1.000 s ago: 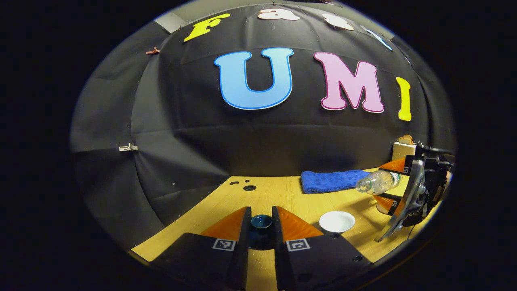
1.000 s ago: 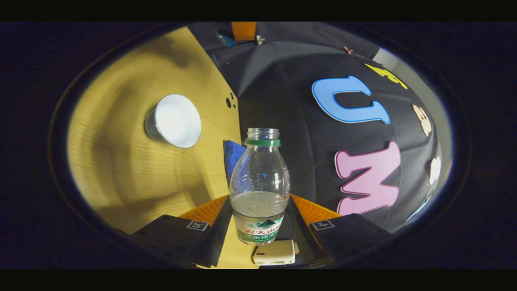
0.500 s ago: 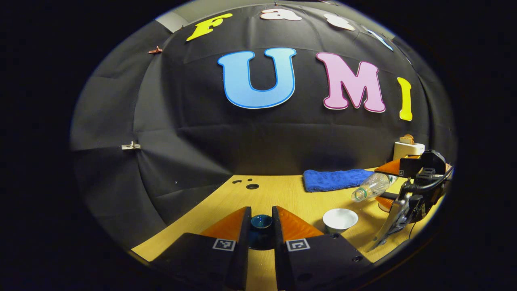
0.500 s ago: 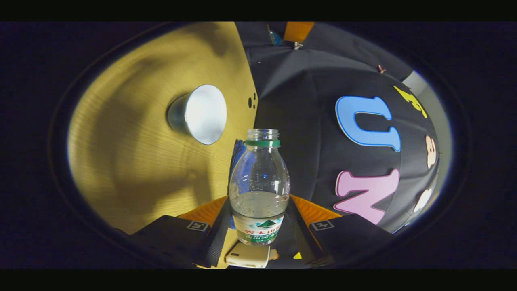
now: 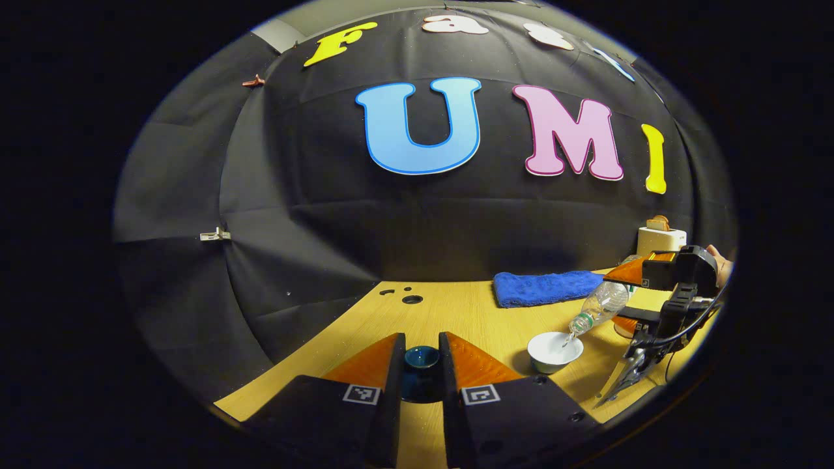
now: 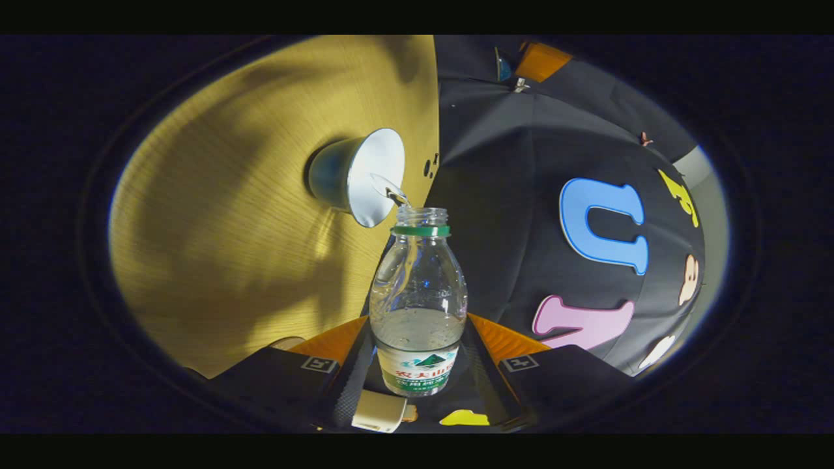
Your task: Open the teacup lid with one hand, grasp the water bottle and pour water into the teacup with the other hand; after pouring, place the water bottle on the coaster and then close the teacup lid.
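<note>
The dark teal teacup lid (image 5: 421, 358) is lifted above the table, and my left gripper (image 5: 421, 345) is shut on it. To its right stands the teacup (image 5: 554, 348), white inside, uncovered on the wooden table (image 5: 469, 312). My right gripper (image 5: 629, 296) is shut on the clear water bottle (image 5: 601, 303), which tilts mouth-down over the cup. In the right gripper view the bottle (image 6: 419, 293) sits between my right gripper's (image 6: 419, 352) fingers. A thin stream runs from its uncapped mouth into the teacup (image 6: 365, 176).
A folded blue towel (image 5: 544, 288) lies at the back of the table. A white toaster (image 5: 659, 238) stands at the far right by the wall. Small round holes (image 5: 412, 299) mark the tabletop near the back left. A hand (image 5: 720, 257) holds the right gripper.
The right gripper tipped the bottle further and brought its mouth down over the teacup, and water now flows. The left gripper has kept the lid almost still.
</note>
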`<state>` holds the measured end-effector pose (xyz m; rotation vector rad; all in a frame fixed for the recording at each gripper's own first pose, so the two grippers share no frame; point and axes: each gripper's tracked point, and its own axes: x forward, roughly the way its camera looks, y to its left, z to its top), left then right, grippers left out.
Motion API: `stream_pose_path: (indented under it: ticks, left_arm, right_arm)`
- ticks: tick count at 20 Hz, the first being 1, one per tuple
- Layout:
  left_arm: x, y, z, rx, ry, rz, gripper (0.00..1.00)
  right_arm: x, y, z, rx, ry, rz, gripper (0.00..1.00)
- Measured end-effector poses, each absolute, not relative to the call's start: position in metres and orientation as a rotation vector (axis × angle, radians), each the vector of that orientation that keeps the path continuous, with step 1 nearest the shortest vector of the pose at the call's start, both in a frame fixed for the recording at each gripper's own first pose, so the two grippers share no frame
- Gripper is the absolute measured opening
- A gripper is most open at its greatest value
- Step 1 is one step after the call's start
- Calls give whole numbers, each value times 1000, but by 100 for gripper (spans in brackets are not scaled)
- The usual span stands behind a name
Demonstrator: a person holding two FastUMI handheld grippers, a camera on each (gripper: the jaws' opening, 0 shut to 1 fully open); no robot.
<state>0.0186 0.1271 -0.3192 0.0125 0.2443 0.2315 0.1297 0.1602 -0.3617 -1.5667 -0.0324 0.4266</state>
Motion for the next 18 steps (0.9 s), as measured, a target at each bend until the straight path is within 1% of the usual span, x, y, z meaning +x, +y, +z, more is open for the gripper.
stream_pose_path:
  ticks: [6,9,10,14,18]
  left_arm:
    - [18,128,-320,9,243,232,27]
    - [17,131,-322,3,246,233,31]
    - [16,130,-323,1,245,232,27]
    - [13,130,-323,13,239,228,27]
    - [13,130,-325,4,237,225,27]
  right_arm:
    - [128,159,-361,-1638,-60,435,76]
    - [128,159,-360,-1680,-82,427,76]
    - [127,159,-360,-1692,-89,420,76]
    - [128,158,-361,-1737,-120,405,76]
    - [125,160,-362,-1778,-157,418,75]
